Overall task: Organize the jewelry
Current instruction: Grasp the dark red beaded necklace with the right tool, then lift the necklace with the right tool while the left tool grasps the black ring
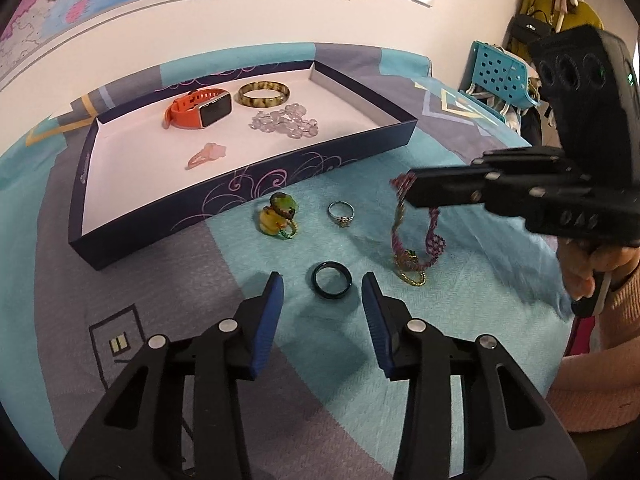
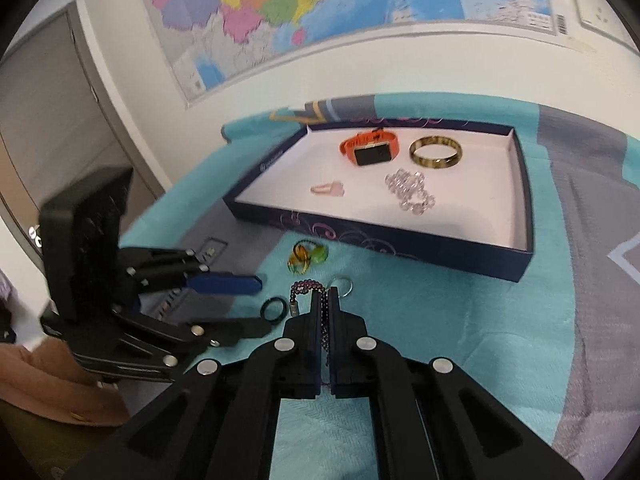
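A dark ring lies on the teal cloth between the blue pads of my left gripper, which is open and not touching it. My right gripper is shut on a purple beaded bracelet. In the left wrist view that bracelet hangs from the right gripper, its lower end resting on the cloth. A silver ring and amber and green rings lie before the dark blue tray. The tray holds an orange watch, an amber bangle, a clear bead bracelet and a pink clip.
The tray stands at the far side of the cloth-covered surface, near a wall with a map. A teal basket and hanging bags are at the back right. A person's hand holds the right gripper.
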Demonstrator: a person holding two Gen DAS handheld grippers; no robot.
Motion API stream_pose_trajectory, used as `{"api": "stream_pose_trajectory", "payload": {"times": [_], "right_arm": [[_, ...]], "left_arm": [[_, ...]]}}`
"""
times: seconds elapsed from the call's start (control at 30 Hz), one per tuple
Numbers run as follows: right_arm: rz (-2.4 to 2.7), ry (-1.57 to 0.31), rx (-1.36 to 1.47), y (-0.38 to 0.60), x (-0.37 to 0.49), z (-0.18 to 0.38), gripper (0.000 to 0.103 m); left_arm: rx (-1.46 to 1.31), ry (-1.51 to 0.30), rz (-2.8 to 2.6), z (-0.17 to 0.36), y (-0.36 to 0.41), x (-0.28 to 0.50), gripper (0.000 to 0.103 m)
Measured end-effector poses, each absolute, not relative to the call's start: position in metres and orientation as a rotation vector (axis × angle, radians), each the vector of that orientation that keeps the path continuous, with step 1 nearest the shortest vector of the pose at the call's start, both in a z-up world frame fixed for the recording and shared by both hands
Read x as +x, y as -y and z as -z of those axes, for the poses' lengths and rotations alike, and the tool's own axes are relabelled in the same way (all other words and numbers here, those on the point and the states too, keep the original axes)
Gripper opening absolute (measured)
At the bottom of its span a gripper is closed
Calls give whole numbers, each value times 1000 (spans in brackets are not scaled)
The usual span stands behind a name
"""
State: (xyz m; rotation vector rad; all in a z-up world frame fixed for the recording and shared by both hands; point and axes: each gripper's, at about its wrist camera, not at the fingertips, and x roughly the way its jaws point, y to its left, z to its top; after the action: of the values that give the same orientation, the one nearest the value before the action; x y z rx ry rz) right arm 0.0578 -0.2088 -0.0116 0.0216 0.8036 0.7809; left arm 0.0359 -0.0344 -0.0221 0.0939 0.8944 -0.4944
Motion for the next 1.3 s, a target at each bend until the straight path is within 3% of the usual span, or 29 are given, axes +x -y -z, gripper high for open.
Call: {"api": "stream_pose_trajectory", "payload": {"times": [0.13,0.33,1.3], "right_arm": [[-785,-778,49,214,56,4,1],[-793,-752,78,220,56,-4,1],[-751,-703,115,233,68,-20,1]], "left_arm": [[123,-894,499,23,40,37,39],[169,-888,490,22,48,36,23],[45,-816,458,-6,22,34,23]]}}
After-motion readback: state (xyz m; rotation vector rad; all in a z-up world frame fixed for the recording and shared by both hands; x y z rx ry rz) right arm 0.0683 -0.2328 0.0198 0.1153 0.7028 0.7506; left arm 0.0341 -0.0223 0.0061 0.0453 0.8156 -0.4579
